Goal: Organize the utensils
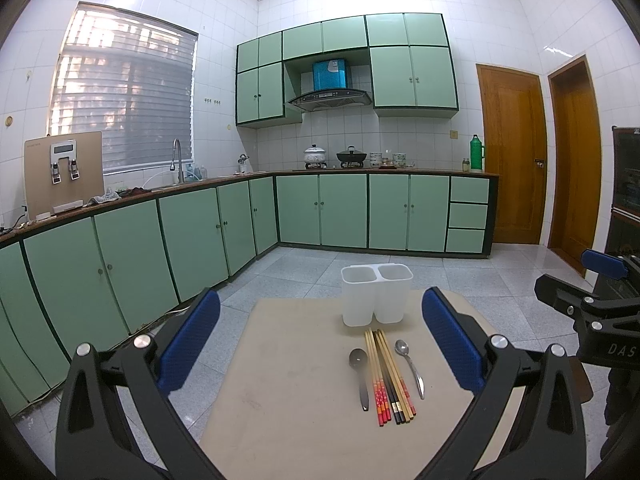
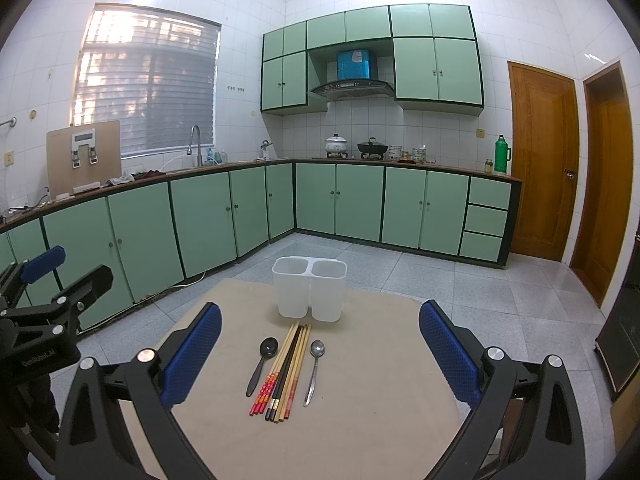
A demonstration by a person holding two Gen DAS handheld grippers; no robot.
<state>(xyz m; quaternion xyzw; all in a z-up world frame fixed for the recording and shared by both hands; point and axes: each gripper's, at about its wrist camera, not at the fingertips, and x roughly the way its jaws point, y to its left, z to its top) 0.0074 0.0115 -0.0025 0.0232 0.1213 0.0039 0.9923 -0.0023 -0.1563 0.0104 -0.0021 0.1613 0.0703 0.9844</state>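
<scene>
A white two-compartment utensil holder (image 1: pixel 376 294) (image 2: pixel 309 289) stands upright at the far side of a beige table (image 1: pixel 288 380) (image 2: pixel 360 420). In front of it lie several chopsticks (image 1: pixel 389 376) (image 2: pixel 285 372) in a bundle, a dark spoon (image 1: pixel 359 374) (image 2: pixel 261 363) on their left and a silver spoon (image 1: pixel 409 366) (image 2: pixel 314 368) on their right. My left gripper (image 1: pixel 320 344) hovers open above the near table, left of the utensils. Held over the utensils, my right gripper (image 2: pixel 320 348) is open and holds nothing. Both compartments look empty.
The table stands on a grey tiled floor (image 1: pixel 460 276). Green cabinets (image 1: pixel 360 212) with a counter, sink and stove line the left and back walls. Two wooden doors (image 2: pixel 540 160) are at the right. A dark cabinet (image 2: pixel 624 332) stands near the table's right.
</scene>
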